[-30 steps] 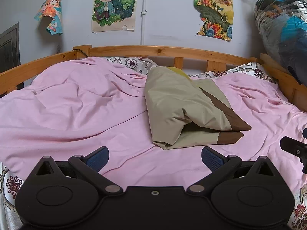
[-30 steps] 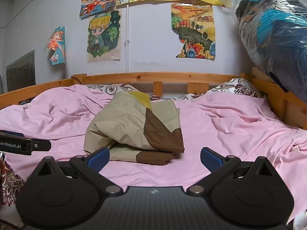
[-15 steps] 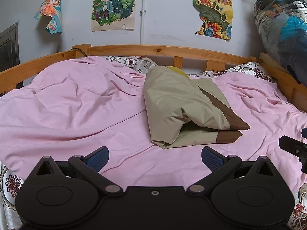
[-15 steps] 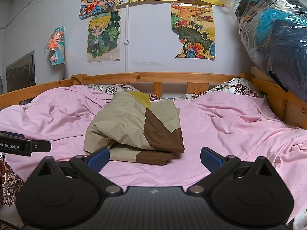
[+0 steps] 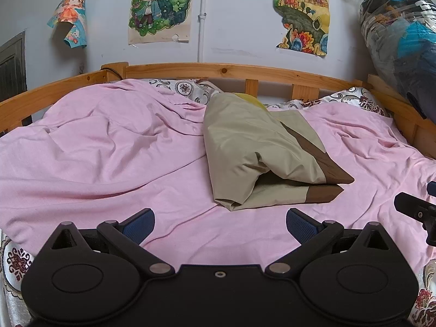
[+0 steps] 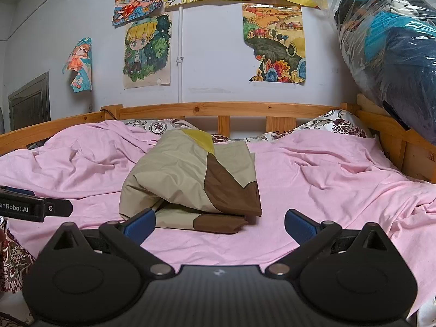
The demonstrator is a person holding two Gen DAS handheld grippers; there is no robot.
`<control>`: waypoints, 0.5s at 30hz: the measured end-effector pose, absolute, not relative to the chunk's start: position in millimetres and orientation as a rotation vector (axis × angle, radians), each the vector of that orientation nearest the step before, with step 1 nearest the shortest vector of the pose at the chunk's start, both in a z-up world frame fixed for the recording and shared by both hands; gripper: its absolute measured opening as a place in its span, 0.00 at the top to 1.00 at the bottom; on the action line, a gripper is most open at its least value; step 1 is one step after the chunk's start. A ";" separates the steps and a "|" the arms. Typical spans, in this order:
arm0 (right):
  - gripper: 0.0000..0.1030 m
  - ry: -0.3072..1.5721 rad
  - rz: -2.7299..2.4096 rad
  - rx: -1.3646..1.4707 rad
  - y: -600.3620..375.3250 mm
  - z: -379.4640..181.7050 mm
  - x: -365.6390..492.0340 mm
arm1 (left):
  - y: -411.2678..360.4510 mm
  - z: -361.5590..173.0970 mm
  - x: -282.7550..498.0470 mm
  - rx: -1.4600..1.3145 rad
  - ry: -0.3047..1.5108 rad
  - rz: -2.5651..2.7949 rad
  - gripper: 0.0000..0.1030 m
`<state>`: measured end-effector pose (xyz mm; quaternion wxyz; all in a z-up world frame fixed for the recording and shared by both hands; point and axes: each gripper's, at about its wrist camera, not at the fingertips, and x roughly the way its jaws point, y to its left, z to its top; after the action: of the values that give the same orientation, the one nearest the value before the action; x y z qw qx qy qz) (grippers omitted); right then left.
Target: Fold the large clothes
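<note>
Two handheld grippers are hovering low over the near edge of a bed covered by a rumpled pink sheet (image 5: pixel 109 163), with a folded garment lying ahead of them. The left gripper (image 5: pixel 219 224) is standing wide open, gripping nothing, its blue pads (image 5: pixel 139 223) floating above bare sheet. The folded beige-and-brown garment (image 5: pixel 259 147) is lying ahead and slightly to its right, well clear of the fingertips. The right gripper (image 6: pixel 219 224) is likewise spread wide and empty; from its camera the garment (image 6: pixel 190 179) is sitting ahead and a little left, its near brown edge just beyond the left pad (image 6: pixel 140 223). Behind the bundle, a wooden bed rail (image 6: pixel 245 107) is running along a wall of drawings, and a plastic-wrapped bundle of dark and blue fabric (image 6: pixel 389 49) is looming to the far right.

The garment is looking largely folded, though its upper layer is puffing up and leaving a gap along the near edge. Finishing well probably means bringing both grippers in level, one to each near corner, pinching every layer together rather than the top flap alone, then pressing the bulge flat without dragging the loose sheet underneath.
</note>
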<state>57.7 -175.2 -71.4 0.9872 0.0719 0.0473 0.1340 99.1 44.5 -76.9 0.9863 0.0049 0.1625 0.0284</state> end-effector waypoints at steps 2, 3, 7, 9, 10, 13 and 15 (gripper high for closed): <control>0.00 0.095 0.269 0.144 -175.2 -71.5 57.8 | 44.0 -78.2 98.9 0.010 0.328 0.055 0.01; 0.00 0.095 0.270 0.144 -175.2 -71.3 57.7 | 43.8 -78.7 98.6 0.010 0.330 0.054 0.01; 0.00 0.095 0.269 0.145 -174.9 -71.0 57.4 | 42.5 -79.3 98.6 0.011 0.330 0.055 0.01; 0.00 0.095 0.268 0.145 -174.9 -71.1 57.6 | 42.5 -79.3 98.6 0.010 0.330 0.055 0.01; 0.00 0.095 0.268 0.145 -175.0 -71.0 57.5 | 42.4 -79.3 98.7 0.010 0.330 0.056 0.01; 0.00 0.095 0.269 0.145 -175.3 -70.9 57.5 | 42.2 -79.6 98.7 0.019 0.329 0.060 0.01; 0.00 0.095 0.269 0.145 -175.2 -71.0 57.6 | 42.1 -79.6 98.8 0.020 0.329 0.060 0.01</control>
<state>57.6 -175.2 -71.0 0.9872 0.0720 0.0475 0.1339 98.8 42.1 -79.6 0.9860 0.0100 0.1635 0.0299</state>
